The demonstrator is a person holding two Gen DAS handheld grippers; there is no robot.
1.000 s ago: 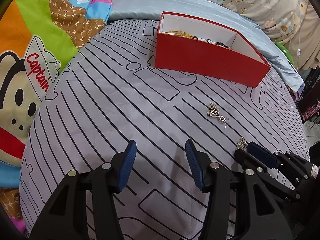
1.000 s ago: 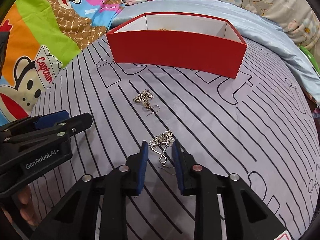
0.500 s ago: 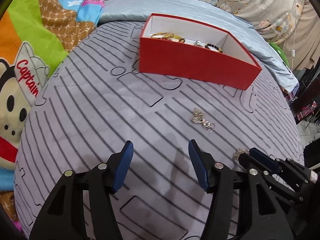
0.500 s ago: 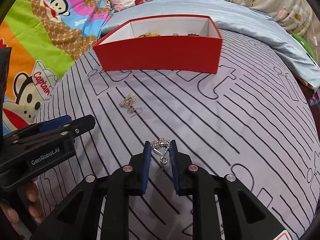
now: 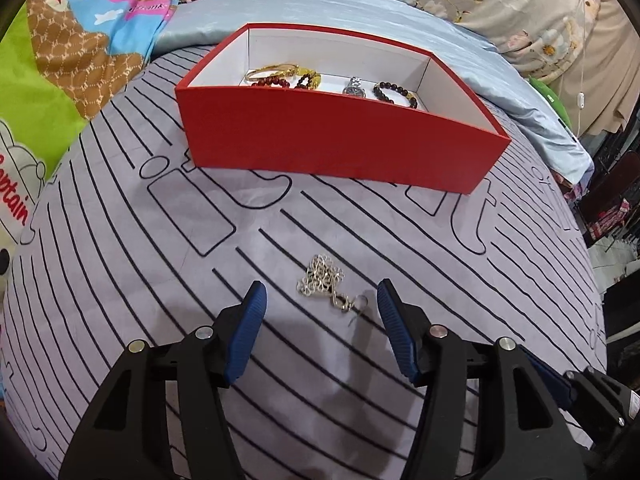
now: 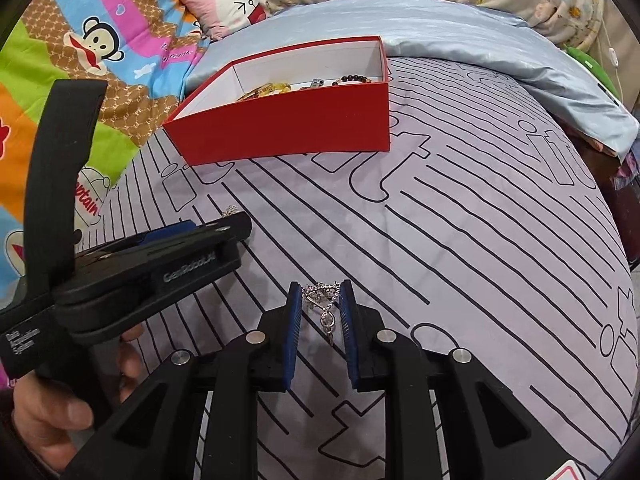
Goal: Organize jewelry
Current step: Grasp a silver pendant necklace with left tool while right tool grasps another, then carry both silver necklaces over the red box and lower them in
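We're well along w/ the sorting. The red box (image 5: 340, 148) at the far side of the striped sheet (image 5: 120, 260) already holds bangles, bead bracelets and a watch (image 5: 354, 87). Two silver earrings are left outside it. One earring (image 6: 322, 304) is pinched between the nearly closed pads of our right gripper (image 6: 320, 320), hanging off the sheet as far as we can tell. The other earring (image 5: 326, 282) lies on the sheet just ahead of our left gripper (image 5: 320, 320), whose jaws stand apart, nothing in them; no grasp yet.

Writing: "GenRobot.AI" on the left gripper's body, small side lettering too blurry to read; "Captain" partly visible on the cartoon blanket (image 6: 92, 40).
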